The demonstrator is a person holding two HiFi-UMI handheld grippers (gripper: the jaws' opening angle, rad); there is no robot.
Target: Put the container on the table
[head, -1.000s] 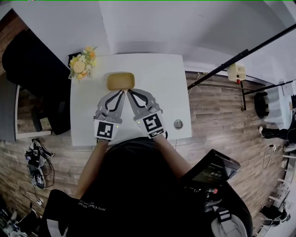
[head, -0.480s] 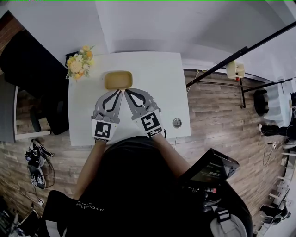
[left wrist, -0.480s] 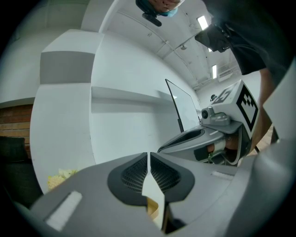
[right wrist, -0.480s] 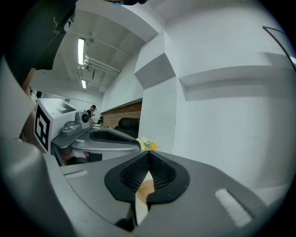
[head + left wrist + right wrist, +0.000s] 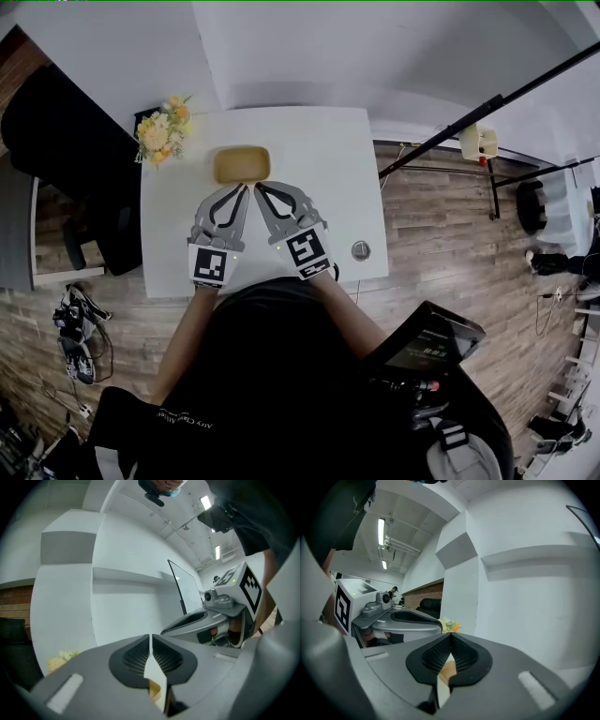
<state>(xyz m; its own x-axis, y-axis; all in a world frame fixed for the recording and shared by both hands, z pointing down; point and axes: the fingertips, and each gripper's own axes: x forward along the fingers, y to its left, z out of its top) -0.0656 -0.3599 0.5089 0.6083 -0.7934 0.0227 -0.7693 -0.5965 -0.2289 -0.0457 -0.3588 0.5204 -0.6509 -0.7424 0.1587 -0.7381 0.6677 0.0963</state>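
Container [image 5: 242, 164]: shallow tan dish, upright, flat on the white table [image 5: 328, 159], so the placing looks done. Risk: a forward nudge from the closed tips could slide the dish toward the far edge behind it or into the flowers. A fresh grasp with the jaws shut as they are would only shove it. Left gripper [image 5: 246, 187]: just this side of the container's near rim, pointing at it. Its jaws meet at the tips with nothing held, and a sliver of tan shows through the slit below them. Right gripper [image 5: 260, 187]: close beside the left one and also just short of the container's near rim. It is fully closed and empty, with the tan dish glimpsed beyond its pads. The dish lies ahead of both pairs of fingers, not between them. From overhead the tips seem to stop just short of the rim, though light contact cannot be ruled out. Flowers [image 5: 161, 131]: left of the container, slightly beyond it. Disc [image 5: 360, 250]: small round item, well to the container's right and nearer the person.
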